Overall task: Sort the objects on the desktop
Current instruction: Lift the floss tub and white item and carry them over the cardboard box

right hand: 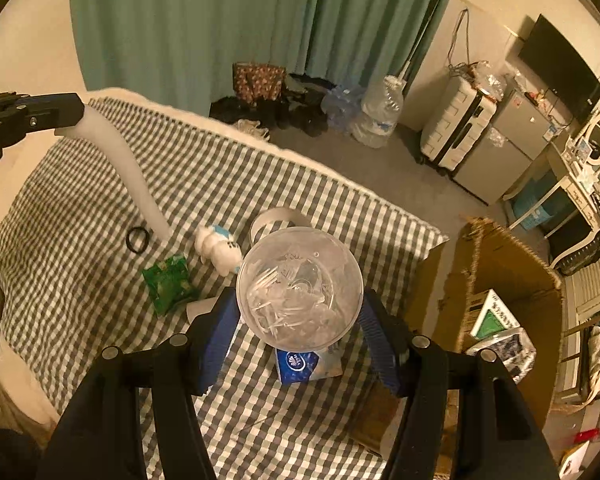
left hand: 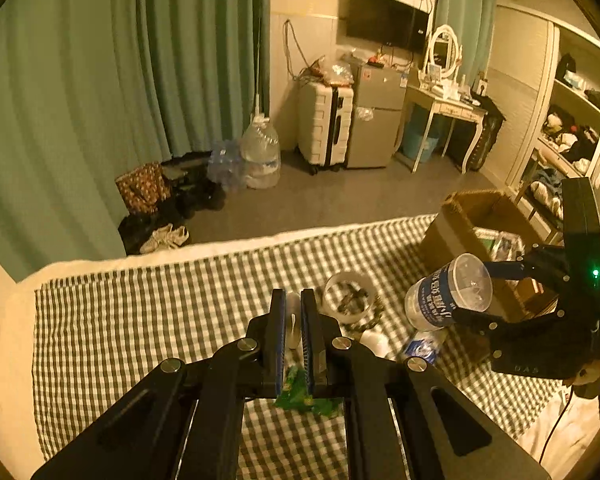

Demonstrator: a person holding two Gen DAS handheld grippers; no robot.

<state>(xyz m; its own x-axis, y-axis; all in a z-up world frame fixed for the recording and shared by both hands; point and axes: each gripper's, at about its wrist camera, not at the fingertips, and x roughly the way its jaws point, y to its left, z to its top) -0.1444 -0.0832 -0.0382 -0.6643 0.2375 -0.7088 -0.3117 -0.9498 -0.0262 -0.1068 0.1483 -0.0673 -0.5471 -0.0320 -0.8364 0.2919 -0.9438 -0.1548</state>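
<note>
Two grippers up over checked cloth (right hand: 100, 184). Left gripper (left hand: 293, 300), lower centre of its view, jaws pinched on white tube (right hand: 136, 176) hanging to cloth. Right gripper (right hand: 300, 316), centre-right, jaws clamp clear bottle (right hand: 298, 288) beside cardboard box (right hand: 500, 280) at right.

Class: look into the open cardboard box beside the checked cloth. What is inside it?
The box holds a green-and-white carton and a dark patterned packet. Its walls hide the rest of its floor.

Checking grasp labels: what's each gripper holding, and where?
Left gripper: long white tube, gripped at one end. Right gripper: clear plastic water bottle, across its body.
</note>
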